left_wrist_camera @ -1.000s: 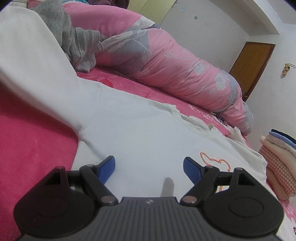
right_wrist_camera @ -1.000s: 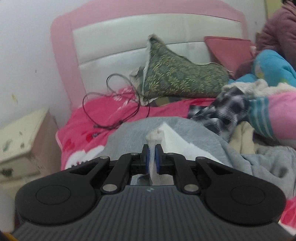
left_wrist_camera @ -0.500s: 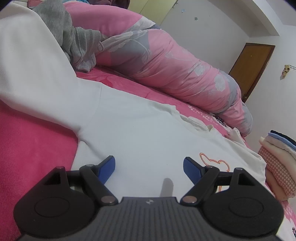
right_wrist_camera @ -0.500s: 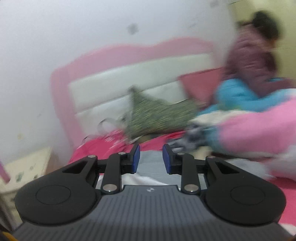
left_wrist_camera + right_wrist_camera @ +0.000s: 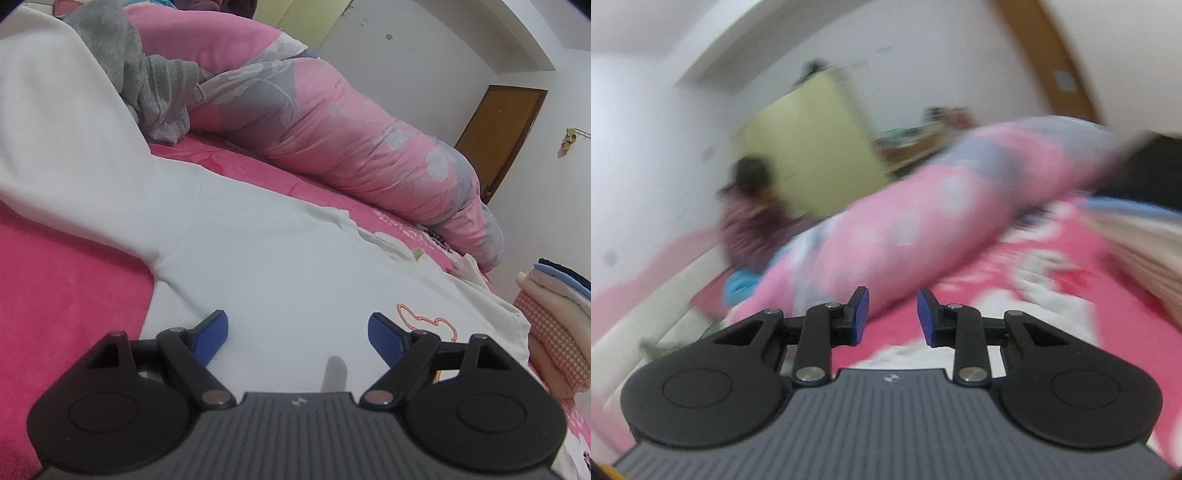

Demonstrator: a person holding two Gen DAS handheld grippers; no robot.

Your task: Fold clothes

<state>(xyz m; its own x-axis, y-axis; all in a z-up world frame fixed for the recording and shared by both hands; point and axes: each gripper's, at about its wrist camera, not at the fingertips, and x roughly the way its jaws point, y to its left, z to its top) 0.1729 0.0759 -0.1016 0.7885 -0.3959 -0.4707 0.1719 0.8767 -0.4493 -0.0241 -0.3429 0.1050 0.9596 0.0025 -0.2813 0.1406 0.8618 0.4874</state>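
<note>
Left gripper [image 5: 297,330] fingers widening, empty, over white shirt [image 5: 280,258]; right gripper [image 5: 892,315] fingers parting, seemingly empty amid blur.

Left gripper [image 5: 297,328]: jaws wide apart and opening, nothing between blue pads [image 5: 212,334], pointing slightly downward. Right gripper [image 5: 892,314]: jaws partly apart, opening, gap empty; view motion-blurred.

A: The left wrist view is held low and close over the white shirt [image 5: 280,258], angled down.

B: The right wrist view is blurred, aimed across the bed; the pink quilt [image 5: 332,136] is shared.
</note>
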